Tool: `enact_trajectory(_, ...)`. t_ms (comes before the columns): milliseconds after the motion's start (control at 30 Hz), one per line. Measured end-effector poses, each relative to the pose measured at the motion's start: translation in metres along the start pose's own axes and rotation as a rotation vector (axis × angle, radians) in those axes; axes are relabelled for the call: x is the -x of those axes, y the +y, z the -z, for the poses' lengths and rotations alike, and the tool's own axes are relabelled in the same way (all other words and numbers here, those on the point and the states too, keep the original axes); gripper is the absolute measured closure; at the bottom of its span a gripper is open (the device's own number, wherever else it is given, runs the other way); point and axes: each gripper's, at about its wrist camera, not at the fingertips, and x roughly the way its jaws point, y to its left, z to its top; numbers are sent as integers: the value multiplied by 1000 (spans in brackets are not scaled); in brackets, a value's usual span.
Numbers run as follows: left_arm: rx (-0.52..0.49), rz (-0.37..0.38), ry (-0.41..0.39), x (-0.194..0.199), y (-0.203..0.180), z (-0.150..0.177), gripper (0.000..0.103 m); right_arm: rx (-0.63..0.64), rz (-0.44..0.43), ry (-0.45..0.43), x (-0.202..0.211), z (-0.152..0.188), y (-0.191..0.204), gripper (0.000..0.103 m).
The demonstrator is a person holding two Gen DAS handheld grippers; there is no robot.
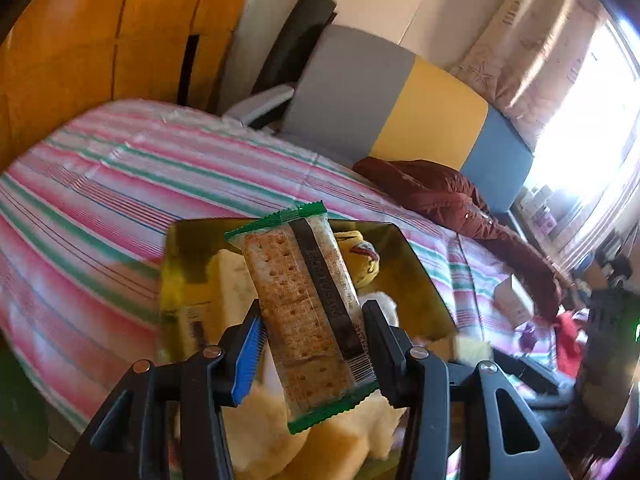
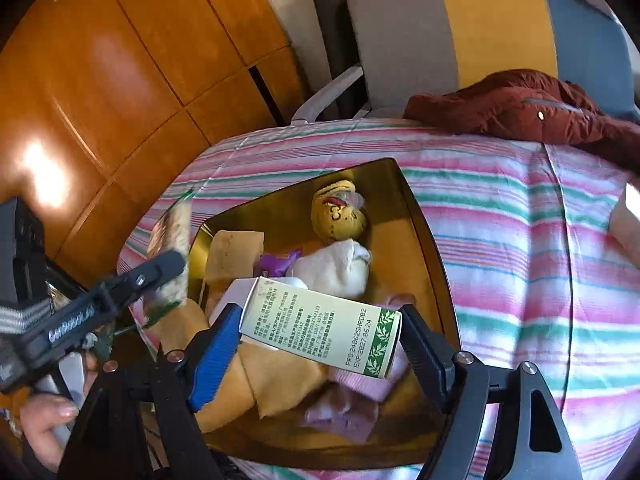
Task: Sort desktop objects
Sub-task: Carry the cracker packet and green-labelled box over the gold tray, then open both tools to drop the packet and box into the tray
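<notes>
My left gripper (image 1: 314, 312) is shut on a cracker packet (image 1: 296, 300) with green crimped ends, held tilted above a yellow see-through bin (image 1: 420, 264). My right gripper (image 2: 320, 316) is shut on a pale green carton (image 2: 320, 332) printed with text, lying crosswise between the blue pad and the black finger over the same bin (image 2: 424, 232). Inside the bin lie a yellow plush toy (image 2: 340, 216), a white sock (image 2: 336, 268), a purple wrapper (image 2: 278, 260), yellow cloths (image 2: 280, 380) and a pink cloth (image 2: 360, 396). In the right wrist view the left gripper (image 2: 172, 268) with its packet hangs over the bin's left rim.
The bin rests on a bed with a pink, green and white striped cover (image 2: 520, 260). A maroon jacket (image 2: 520, 108) lies at the far edge before a grey, yellow and blue cushion (image 2: 480, 28). A wooden wardrobe (image 2: 120, 80) stands left. A person's hand (image 2: 44, 424) grips the left handle.
</notes>
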Motion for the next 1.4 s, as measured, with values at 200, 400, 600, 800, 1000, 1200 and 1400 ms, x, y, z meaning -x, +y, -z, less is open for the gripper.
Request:
enact_trajectory(200, 43, 14, 62, -36, 1, -20, 54, 22, 31, 41, -24, -10, -5, 24)
enact_trajectory(400, 67, 7, 72, -53, 3, -31, 45, 15, 53, 44, -37, -15, -10, 21)
enact_trajectory(600, 56, -36, 41, -45, 5, -28, 45, -2, 60, 41, -36, -9, -13, 16)
enact_trajectory(800, 1, -80, -4, -24, -2, -14, 45, -22, 49, 33, -29, -3, -13, 16)
enact_trajectory(1000, -60, -126, -34, -1, -9, 9, 45, -61, 42, 19, -15, 9, -13, 10)
enact_trajectory(1200, -105, -145, -48, 17, -16, 23, 45, -84, 53, -19, 3, 17, -13, 6)
enact_trajectory(1400, -140, -150, -68, 31, -26, 33, 45, -83, 73, -44, 17, 23, -11, 5)
